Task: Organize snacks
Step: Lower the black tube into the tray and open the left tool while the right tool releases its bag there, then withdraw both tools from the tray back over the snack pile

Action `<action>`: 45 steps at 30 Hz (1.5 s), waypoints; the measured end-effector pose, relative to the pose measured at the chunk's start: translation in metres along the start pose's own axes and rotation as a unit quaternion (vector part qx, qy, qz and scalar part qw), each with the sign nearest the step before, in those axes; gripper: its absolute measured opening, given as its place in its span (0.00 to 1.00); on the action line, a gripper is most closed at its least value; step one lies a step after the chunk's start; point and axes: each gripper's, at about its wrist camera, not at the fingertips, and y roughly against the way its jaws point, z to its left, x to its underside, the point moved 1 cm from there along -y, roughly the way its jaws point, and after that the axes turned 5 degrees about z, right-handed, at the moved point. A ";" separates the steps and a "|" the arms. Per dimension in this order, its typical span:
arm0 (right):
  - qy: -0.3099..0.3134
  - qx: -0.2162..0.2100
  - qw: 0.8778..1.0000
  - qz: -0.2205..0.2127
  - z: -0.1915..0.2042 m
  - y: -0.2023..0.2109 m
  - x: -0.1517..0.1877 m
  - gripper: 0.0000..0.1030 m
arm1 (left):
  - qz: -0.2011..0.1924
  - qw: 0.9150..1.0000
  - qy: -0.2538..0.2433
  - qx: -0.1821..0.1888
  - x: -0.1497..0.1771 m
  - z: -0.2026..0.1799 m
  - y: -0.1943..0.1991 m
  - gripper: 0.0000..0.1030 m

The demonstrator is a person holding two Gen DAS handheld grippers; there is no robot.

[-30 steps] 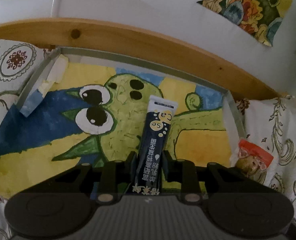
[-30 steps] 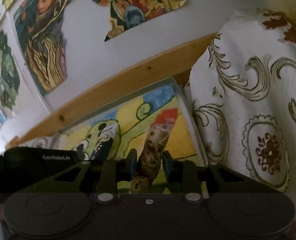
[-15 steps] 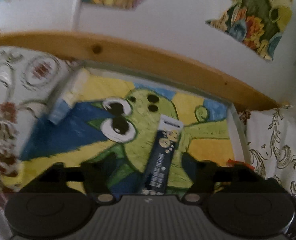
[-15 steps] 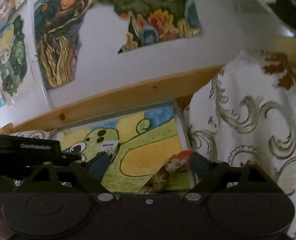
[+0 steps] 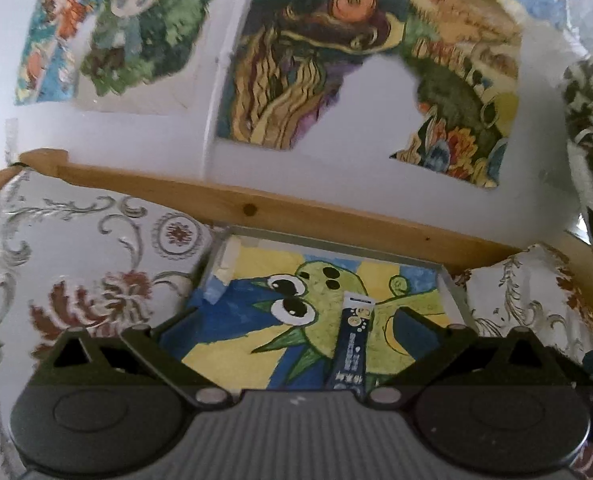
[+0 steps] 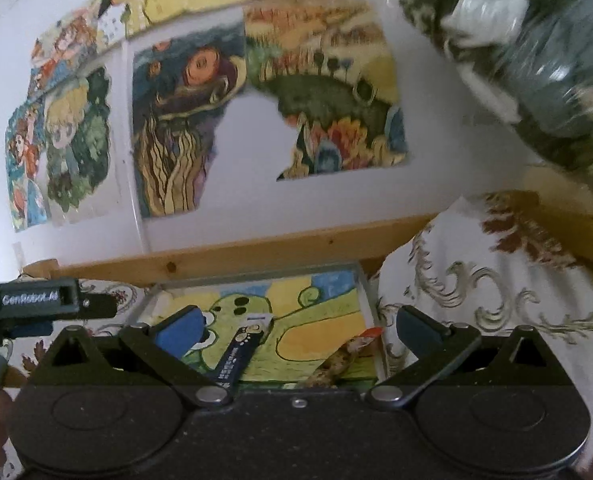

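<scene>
Both claws, left [image 5: 296, 330] and right [image 6: 296, 326], are held apart above the tray [image 6: 370, 304]; the dark sachet [image 5: 351, 350] and snack pack [image 6: 342, 362] are seen inside.

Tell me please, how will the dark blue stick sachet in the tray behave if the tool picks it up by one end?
The dark blue stick sachet is long, narrow and flat, so it is probably light and may bend or droop beyond the grip. Its printed wrapper looks smooth, so it could slip or swivel. Lying flat in the tray, it seems unlikely to roll.
</scene>
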 end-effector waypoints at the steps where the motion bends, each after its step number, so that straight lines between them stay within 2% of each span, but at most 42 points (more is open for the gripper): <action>1: 0.004 0.001 1.000 -0.002 0.003 0.008 0.001 0.99 | -0.004 1.000 0.000 0.002 0.004 0.002 0.007 1.00; 8: 0.041 0.003 0.999 -0.009 0.026 0.065 0.022 0.99 | -0.025 1.000 0.000 -0.003 0.035 0.017 0.056 1.00; 15: 0.035 0.020 0.999 -0.011 0.040 0.110 0.038 0.99 | -0.046 0.999 -0.019 -0.016 0.065 0.033 0.098 1.00; 22: 0.027 0.033 0.999 -0.003 0.054 0.146 0.057 0.99 | -0.041 0.999 -0.024 -0.024 0.091 0.052 0.135 1.00; 28: 0.017 0.047 0.998 0.027 0.065 0.169 0.074 0.99 | -0.024 0.999 -0.027 -0.033 0.114 0.066 0.157 1.00; 30: 0.018 0.040 0.997 0.057 0.069 0.172 0.082 0.99 | -0.014 0.999 -0.026 -0.036 0.122 0.071 0.162 1.00; 34: 0.022 0.032 0.996 0.082 0.077 0.181 0.096 0.99 | 0.006 0.999 -0.026 -0.045 0.133 0.078 0.166 1.00; 38: 0.025 0.027 0.991 0.125 0.086 0.182 0.110 0.99 | 0.041 0.997 -0.035 -0.058 0.145 0.080 0.169 1.00; 45: 0.030 0.043 0.983 0.177 0.092 0.179 0.125 0.99 | 0.094 0.992 -0.064 -0.060 0.162 0.077 0.173 1.00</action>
